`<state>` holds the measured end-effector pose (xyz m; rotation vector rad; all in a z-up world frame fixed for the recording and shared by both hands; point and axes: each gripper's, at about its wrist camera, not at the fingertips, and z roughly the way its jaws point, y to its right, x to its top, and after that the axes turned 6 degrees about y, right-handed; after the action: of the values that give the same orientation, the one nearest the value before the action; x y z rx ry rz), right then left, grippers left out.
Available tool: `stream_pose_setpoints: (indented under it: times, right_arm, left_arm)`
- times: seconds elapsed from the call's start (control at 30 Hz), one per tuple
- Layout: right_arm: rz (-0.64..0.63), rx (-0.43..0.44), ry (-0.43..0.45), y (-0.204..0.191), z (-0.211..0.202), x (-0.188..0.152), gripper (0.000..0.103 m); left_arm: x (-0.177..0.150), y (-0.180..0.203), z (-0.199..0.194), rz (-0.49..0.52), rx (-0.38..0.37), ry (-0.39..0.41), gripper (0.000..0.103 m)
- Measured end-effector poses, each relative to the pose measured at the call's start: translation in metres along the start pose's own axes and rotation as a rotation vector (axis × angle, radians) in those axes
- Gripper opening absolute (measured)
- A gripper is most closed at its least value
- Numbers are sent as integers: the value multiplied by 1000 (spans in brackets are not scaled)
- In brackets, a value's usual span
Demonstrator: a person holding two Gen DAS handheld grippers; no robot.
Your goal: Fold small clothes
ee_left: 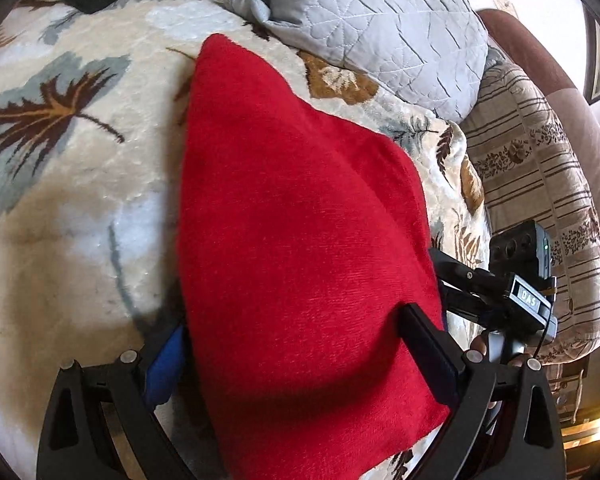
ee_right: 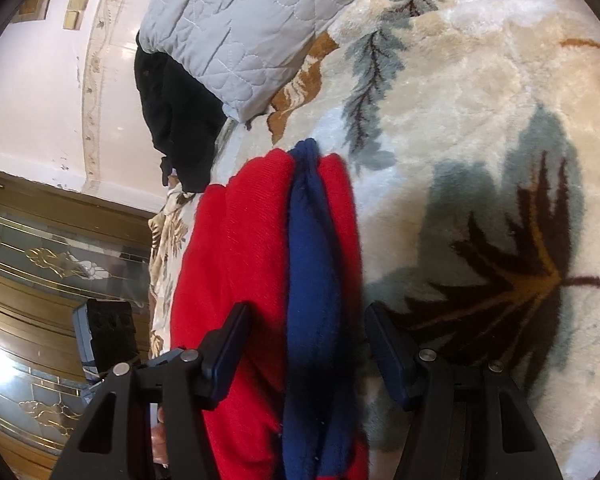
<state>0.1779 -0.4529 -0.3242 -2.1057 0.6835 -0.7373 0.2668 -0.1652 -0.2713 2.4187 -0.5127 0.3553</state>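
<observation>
Your left gripper (ee_left: 288, 356) is spread wide around the fuzzy red knit garment (ee_left: 300, 240), fingers straddling its near end, not pinching; the garment lies folded on the cream leaf-patterned plush blanket (ee_left: 80, 184); your right gripper (ee_right: 304, 344) is also wide apart, straddling the folded edge where a blue inner layer (ee_right: 312, 280) shows between red layers; a grey quilted pillow (ee_left: 380, 28) sits near the far end.

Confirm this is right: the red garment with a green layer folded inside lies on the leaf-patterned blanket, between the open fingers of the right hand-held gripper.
One detail is off: the right wrist view shows the inner layer is blue, not green. The red garment does lie on the leaf-patterned blanket, between the open fingers of the right hand-held gripper.
</observation>
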Motion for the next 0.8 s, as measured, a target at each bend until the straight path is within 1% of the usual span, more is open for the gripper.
stream_pose_setpoints:
  times: [0.07,0.13,0.2,0.33,0.37,0.4,0.43,0.47,0.5,0.6,0.67,0.8]
  right_arm:
    - [-11,1,-1,-4,4,-1,64]
    - [-25,-1,4,-8,7,-2,65]
    - [-41,2,2,-12,11,-2,65]
    - [-103,-19,11,-24,18,-7,66]
    - [-108,-22,12,-25,18,-7,66]
    - [-112,-25,13,-27,19,-7,65]
    - [-119,-26,13,-28,20,-8,64]
    - [-125,-26,14,-29,20,-8,61]
    - [-132,-25,14,-30,20,-8,56]
    - [-155,-20,20,-35,17,-9,49]
    - [-171,-23,24,-40,16,-9,47]
    - [-189,1,38,-51,10,-10,44]
  left_arm:
    - [0,3,1,11,9,4,97]
    - [0,1,0,8,9,10,92]
    - [1,0,-3,4,4,19,85]
    - [1,2,-8,12,3,33,76]
    - [1,3,-9,17,5,38,72]
    - [0,4,-10,21,7,43,67]
    - [0,5,-11,25,7,49,65]
    - [0,7,-13,34,9,56,62]
    - [0,9,-14,42,12,60,59]
    - [-1,14,-17,60,23,75,54]
    - [-2,18,-21,75,30,88,51]
    - [-4,25,-30,97,42,110,49]
